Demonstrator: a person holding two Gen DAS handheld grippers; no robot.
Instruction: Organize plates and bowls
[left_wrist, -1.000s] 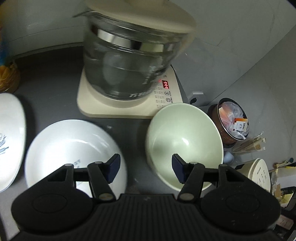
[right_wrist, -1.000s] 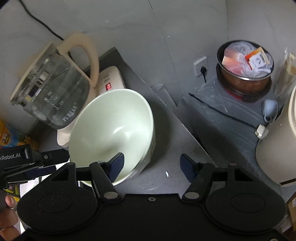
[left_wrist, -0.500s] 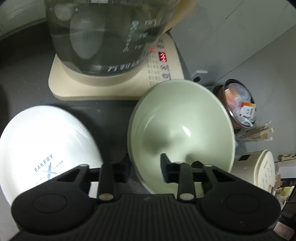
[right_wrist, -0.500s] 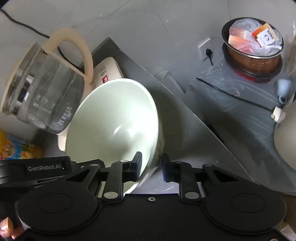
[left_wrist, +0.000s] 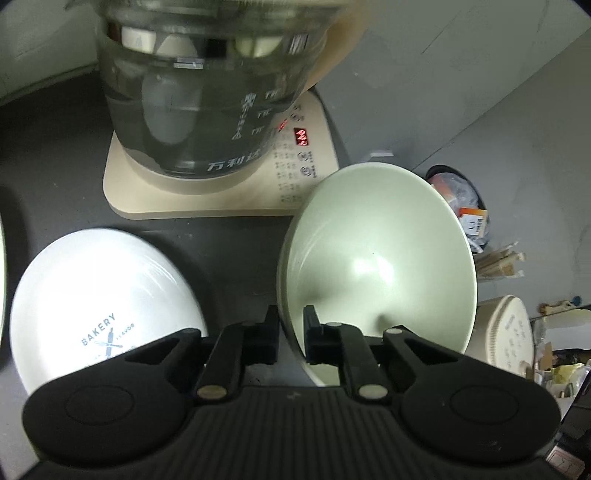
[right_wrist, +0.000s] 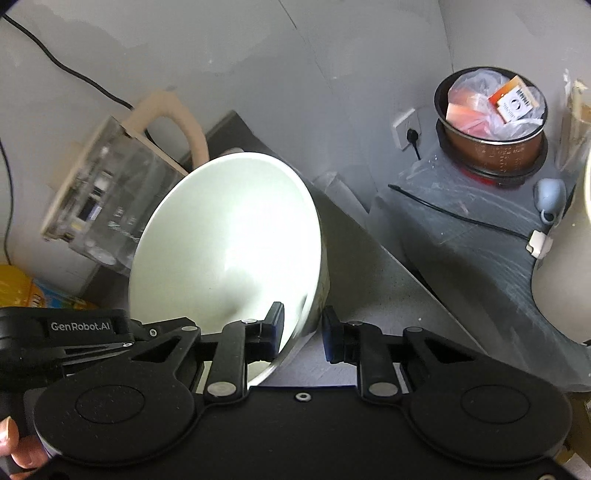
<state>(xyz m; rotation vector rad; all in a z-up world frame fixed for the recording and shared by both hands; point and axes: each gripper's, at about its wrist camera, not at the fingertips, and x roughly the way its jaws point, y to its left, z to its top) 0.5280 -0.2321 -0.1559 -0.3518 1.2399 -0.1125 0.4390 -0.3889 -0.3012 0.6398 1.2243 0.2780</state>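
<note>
We grip the pale green ceramic bowl by its rim from two sides.

Our left tool pinches the near rim narrowly, one pad inside, one outside; our right tool clamps the opposite rim likewise. The bowl sits tilted over the dark counter, just beside the glass kettle on its beige base, with the white round plate apart to the left, bare counter between.

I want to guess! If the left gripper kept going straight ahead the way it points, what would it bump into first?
Probably the pale green bowl: the left gripper is already shut on its rim. Beyond it stands the glass kettle on its base, though depth is hard to judge.
</note>
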